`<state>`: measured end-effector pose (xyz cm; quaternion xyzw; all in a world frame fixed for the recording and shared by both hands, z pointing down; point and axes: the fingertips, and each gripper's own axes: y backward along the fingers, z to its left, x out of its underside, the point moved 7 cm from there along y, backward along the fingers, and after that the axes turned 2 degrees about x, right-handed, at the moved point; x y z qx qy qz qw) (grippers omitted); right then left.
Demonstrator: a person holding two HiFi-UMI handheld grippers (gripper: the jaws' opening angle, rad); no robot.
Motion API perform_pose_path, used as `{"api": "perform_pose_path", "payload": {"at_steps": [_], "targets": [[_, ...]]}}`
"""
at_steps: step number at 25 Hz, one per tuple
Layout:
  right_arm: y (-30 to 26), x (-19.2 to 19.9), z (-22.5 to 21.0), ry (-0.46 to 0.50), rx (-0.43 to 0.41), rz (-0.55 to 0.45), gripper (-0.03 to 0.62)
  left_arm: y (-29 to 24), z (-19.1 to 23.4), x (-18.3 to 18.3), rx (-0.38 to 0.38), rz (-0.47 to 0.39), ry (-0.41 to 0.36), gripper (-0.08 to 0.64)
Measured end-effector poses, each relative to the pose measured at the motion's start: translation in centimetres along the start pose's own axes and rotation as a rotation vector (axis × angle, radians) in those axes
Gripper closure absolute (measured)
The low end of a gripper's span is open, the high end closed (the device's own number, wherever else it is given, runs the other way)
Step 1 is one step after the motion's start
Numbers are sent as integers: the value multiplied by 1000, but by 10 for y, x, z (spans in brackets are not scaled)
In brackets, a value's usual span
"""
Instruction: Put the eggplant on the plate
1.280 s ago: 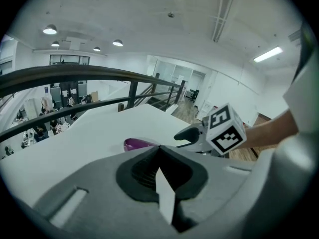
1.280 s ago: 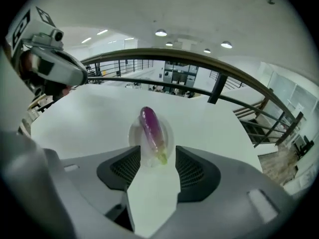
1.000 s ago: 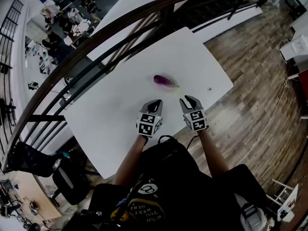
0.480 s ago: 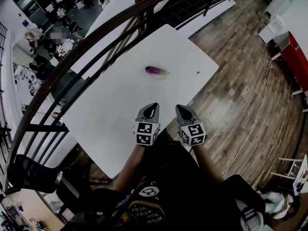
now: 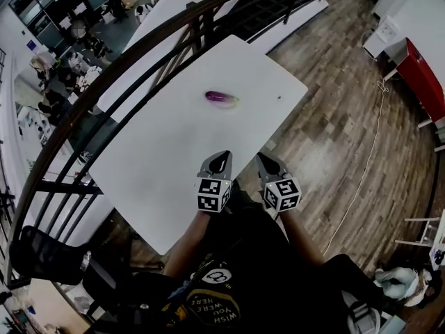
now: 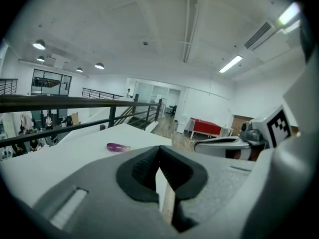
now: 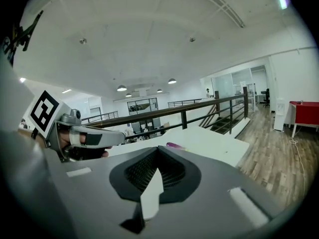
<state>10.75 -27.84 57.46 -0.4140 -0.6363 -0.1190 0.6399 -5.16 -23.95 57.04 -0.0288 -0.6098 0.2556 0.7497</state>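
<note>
left gripper [image 5: 223, 155], right gripper [image 5: 263, 158] — both closed

Purple eggplant [image 5: 221, 97] on white table [image 5: 167, 152]

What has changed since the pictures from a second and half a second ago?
Both grippers, left gripper and right gripper, drew back from the purple eggplant toward the person, to the near edge of the white table. The right jaws closed on nothing. The eggplant stayed where it lay.
</note>
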Motion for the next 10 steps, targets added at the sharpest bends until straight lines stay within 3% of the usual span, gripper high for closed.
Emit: {"api": "perform_pose_path", "payload": {"at_steps": [5,10], "targets": [[14,0,-2,-92,-3,-35,590,3,-10,5,23,-1,-8,554],[32,4,3,-72,27,-52,589,7,-19,14,65,10,-9,554]]}}
